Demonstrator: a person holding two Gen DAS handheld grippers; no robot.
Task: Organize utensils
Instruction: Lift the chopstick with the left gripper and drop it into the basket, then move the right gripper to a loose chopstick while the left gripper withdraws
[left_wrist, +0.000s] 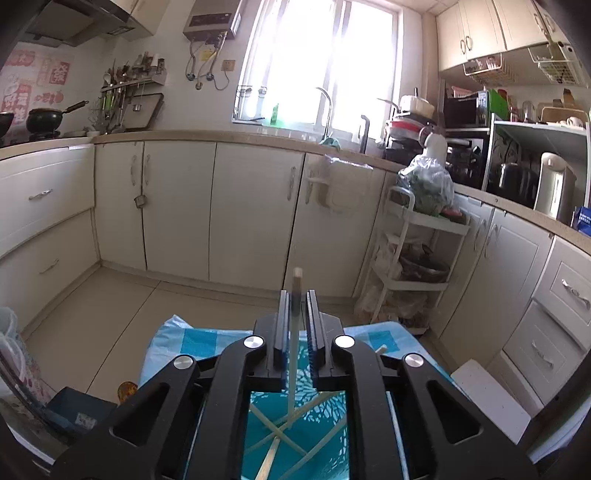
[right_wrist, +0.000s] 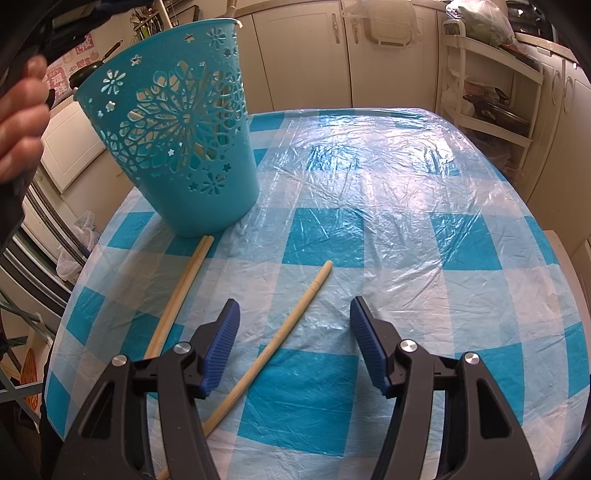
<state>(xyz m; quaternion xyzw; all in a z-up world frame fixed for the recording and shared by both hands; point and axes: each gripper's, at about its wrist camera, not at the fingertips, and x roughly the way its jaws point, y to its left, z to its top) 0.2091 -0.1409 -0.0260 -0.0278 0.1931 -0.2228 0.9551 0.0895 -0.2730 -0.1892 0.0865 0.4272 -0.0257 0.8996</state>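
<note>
Left tool: slackly around chopstick over basket, for dropping. Right tool: open, astride desk chopstick, for pickup.

Bright daylight thru blown-out window; glare on plastic tablecloth; fisheye bends edges, dark corner vignetting.

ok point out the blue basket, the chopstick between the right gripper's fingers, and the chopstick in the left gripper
blue basket (right_wrist: 173, 155): right wrist view, cut-out side wall
chopstick on the table (right_wrist: 291, 317): right wrist view, mid-shaft
chopstick in the left gripper (left_wrist: 297, 275): left wrist view, top end above the fingers
</note>
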